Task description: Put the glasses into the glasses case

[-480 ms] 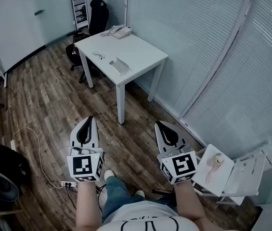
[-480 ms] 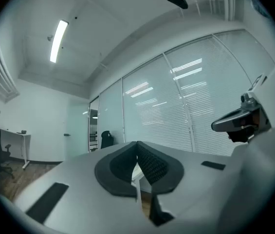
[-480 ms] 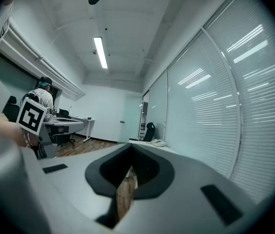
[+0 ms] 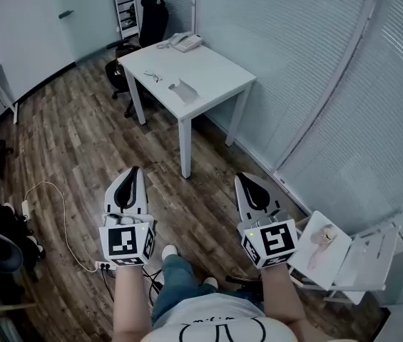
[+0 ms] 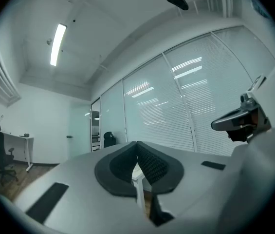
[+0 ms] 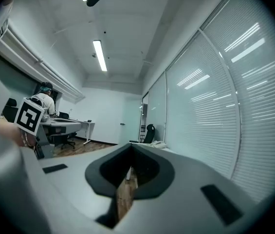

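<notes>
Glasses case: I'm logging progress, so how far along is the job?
Nothing looks done: the glasses lie on the white table beside the glasses case, not in it. Nothing is in hand: the left gripper and right gripper are shut, empty, short of the table. Everything remains: approach, pick up, insert.

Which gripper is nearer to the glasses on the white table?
Left, by a little. The glasses lie on the table, far ahead of both; the left gripper is almost straight below them in the head view, the right gripper further off to the right.
</notes>
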`<state>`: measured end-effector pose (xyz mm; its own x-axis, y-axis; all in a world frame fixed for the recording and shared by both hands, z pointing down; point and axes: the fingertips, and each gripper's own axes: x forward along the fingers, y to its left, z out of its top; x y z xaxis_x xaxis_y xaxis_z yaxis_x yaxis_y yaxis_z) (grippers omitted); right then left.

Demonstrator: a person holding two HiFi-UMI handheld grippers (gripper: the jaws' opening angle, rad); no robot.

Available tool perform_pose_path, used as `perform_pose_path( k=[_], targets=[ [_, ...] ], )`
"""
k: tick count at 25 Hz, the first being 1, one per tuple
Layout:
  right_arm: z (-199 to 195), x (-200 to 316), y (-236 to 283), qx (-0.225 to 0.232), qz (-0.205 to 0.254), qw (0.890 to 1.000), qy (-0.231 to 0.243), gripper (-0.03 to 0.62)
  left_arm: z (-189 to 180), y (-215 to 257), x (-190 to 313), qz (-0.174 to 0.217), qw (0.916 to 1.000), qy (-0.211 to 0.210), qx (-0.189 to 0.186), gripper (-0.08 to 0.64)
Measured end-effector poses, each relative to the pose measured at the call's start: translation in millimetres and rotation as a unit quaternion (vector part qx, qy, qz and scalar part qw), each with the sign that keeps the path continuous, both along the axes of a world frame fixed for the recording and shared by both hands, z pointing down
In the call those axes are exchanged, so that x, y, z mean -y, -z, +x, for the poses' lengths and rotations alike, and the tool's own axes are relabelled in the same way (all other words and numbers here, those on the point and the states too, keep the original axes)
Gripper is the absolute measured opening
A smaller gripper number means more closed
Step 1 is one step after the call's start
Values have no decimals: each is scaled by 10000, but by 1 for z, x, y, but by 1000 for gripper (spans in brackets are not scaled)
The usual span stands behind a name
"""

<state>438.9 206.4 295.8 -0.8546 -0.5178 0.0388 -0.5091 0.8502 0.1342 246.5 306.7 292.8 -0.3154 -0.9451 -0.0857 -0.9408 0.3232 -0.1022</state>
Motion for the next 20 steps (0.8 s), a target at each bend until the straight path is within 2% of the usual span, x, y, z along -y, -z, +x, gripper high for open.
perform_pose_path(
  k=[4, 9, 15, 20],
  targets=[
    [-35, 10, 1, 36, -4, 10000, 6, 11, -35, 0, 10, -11, 10000, 6, 10, 17],
    [-100, 35, 7, 291, 26, 9996, -52, 12, -103, 0, 38, -11, 10000, -66, 27, 17],
    [-183, 71, 9, 289, 171, 9991, -277, 12, -190, 6, 76, 67, 9996, -221, 130, 17],
    [-243, 87, 4, 192, 193, 9996, -117, 12, -247, 0, 93, 71, 9998, -162, 45, 17]
  ],
)
